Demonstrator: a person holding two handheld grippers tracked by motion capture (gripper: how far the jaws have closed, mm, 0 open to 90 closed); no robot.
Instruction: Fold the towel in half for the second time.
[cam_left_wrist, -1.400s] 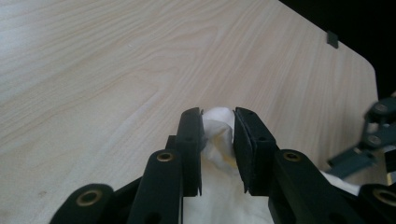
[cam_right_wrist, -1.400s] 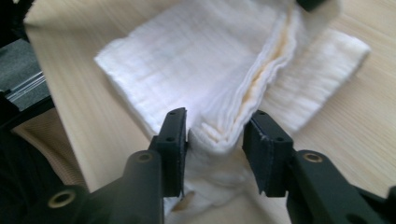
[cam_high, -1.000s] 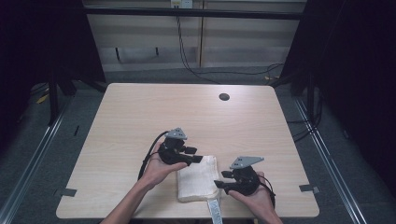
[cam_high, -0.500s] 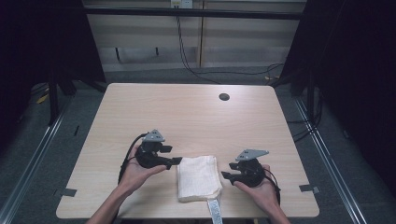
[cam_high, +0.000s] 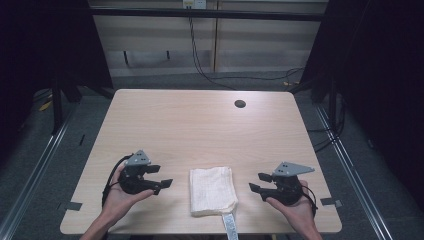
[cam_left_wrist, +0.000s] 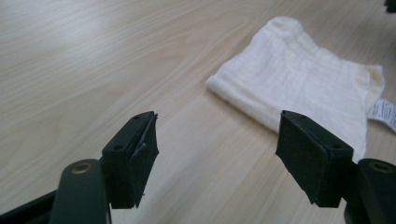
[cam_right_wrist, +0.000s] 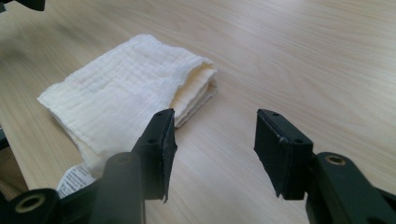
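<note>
Folded cream waffle-weave cloth (cam_high: 213, 190) lies flat near my edge of the pale wood-grain table (cam_high: 200, 125), its white care label (cam_high: 229, 227) hanging toward me over the rim. It sits between my two grippers, touching neither.

My left gripper (cam_high: 162, 176) has just been spreading its jaws; they stand wide, nothing between them, bare tabletop under the pads in the left gripper view, cloth (cam_left_wrist: 299, 88) beyond. My right gripper (cam_high: 259, 182) has also been opening; jaws apart, empty, cloth (cam_right_wrist: 126, 98) just beside the left pad in the right gripper view.

Judgement: fold looks finished, and the step now is letting go cleanly. Best to draw both grippers level and outward, pads clear of the edges, so no layer drags or lifts.

Texture: soft gridded weave, slightly puffy. Stacked layers show at the folded side, rounded, not creased sharp. Table smooth, faintly glossy. Farther off, a small dark round hole (cam_high: 240, 104) near the far edge.
</note>
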